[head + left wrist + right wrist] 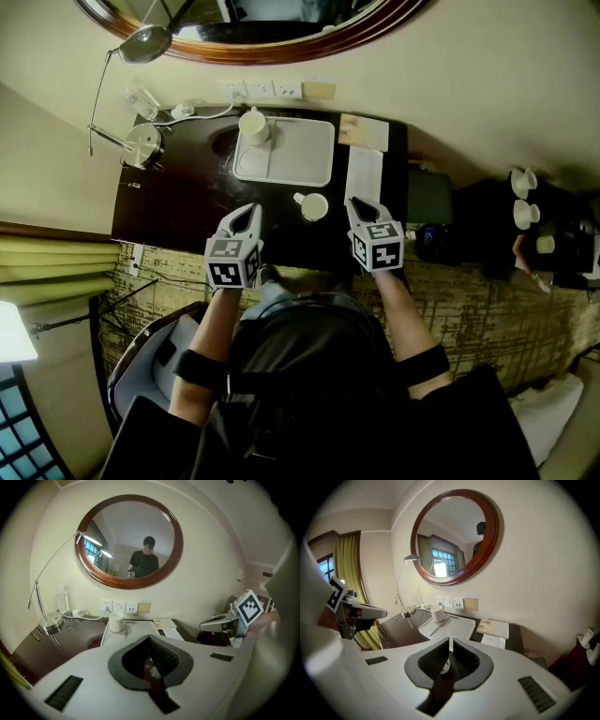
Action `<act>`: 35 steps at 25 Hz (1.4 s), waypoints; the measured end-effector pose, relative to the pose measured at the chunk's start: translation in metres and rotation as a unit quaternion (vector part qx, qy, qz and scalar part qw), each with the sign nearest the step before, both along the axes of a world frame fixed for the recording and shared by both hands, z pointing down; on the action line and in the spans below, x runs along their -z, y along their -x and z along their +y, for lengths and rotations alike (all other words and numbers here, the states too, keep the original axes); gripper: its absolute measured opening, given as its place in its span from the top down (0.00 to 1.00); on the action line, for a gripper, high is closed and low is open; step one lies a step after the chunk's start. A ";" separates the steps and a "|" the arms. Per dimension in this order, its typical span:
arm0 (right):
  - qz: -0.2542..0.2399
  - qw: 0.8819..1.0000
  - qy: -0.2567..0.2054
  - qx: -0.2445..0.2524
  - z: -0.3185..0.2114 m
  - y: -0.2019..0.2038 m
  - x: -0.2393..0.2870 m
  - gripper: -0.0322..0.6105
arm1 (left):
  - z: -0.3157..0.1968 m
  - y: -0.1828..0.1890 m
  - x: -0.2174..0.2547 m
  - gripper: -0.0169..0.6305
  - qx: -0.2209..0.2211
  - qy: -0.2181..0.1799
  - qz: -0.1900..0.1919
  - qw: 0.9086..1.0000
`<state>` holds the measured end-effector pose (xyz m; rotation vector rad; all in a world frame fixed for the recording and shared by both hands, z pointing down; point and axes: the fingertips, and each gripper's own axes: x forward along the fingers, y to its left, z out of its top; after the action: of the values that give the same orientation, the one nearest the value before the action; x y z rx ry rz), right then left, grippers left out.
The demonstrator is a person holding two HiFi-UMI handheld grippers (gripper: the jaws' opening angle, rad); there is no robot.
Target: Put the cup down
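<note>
Left gripper has its jaws pressed together with nothing between them, as its own view shows. Farthest left, a yellow-green pleated curtain is cut off by the frame. On the dark glossy table stand a thin-stemmed metal lamp with a round base and a clear bottle, which is small and hard to make out. An oval mirror in a wooden frame is cropped by the top edge, with white sockets beneath it. A white tray, rectangular with rounded corners, carries one white mug at its far left corner. The cup, white and round with a small handle on its left, stands upright on the bare table just in front of the tray. It is between the two grippers and touched by neither. In the left gripper view it is hidden behind the gripper's body. The right gripper view gives only a white glimpse through the jaws, too small to be sure of. Right gripper has its jaws nearly together, holding nothing. Beyond it lie a booklet and a white sheet. Far right, more white cups sit in a dim, cluttered corner. The person covers the near table edge.
</note>
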<state>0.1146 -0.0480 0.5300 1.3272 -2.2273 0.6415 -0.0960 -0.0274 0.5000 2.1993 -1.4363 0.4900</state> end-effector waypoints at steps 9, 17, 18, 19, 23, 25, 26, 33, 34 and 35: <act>-0.019 1.000 -0.005 -0.011 0.001 -0.001 0.006 0.94 | 0.004 0.008 -0.005 0.97 0.000 0.005 0.001 1.000; -0.014 1.000 0.004 -0.002 0.006 0.003 -0.008 0.94 | 0.000 0.008 -0.004 0.97 0.000 -0.002 0.010 1.000; -0.017 1.000 0.006 -0.003 0.007 0.003 -0.006 0.94 | 0.000 0.008 -0.004 0.97 0.001 -0.002 0.010 1.000; -0.018 1.000 0.006 -0.004 0.006 0.003 -0.004 0.94 | -0.001 0.007 -0.004 0.97 0.001 -0.003 0.010 1.000; -0.026 1.000 0.005 -0.003 0.006 0.006 0.000 0.94 | -0.006 0.009 -0.006 0.97 0.006 -0.005 0.011 1.000; -0.028 1.000 0.009 0.001 0.007 0.009 -0.001 0.94 | -0.010 0.009 -0.008 0.97 0.007 -0.002 0.010 1.000; -0.028 1.000 0.013 0.001 0.008 0.010 -0.004 0.94 | -0.013 0.007 -0.010 0.97 0.005 0.002 0.009 1.000; -0.022 0.999 0.029 -0.009 0.015 0.018 -0.015 0.94 | -0.045 0.012 -0.035 0.64 -0.011 0.029 0.002 1.000; -0.020 0.999 0.033 -0.014 0.018 0.018 -0.018 0.94 | -0.051 0.014 -0.039 0.59 -0.014 0.031 -0.001 0.999; -0.018 0.999 0.037 -0.019 0.020 0.016 -0.022 0.94 | -0.059 0.014 -0.042 0.55 -0.019 0.030 -0.002 0.999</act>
<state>0.0988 -0.0279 0.5517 1.3345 -2.1884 0.7591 -0.1101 -0.0868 0.5418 2.1821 -1.3668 0.5453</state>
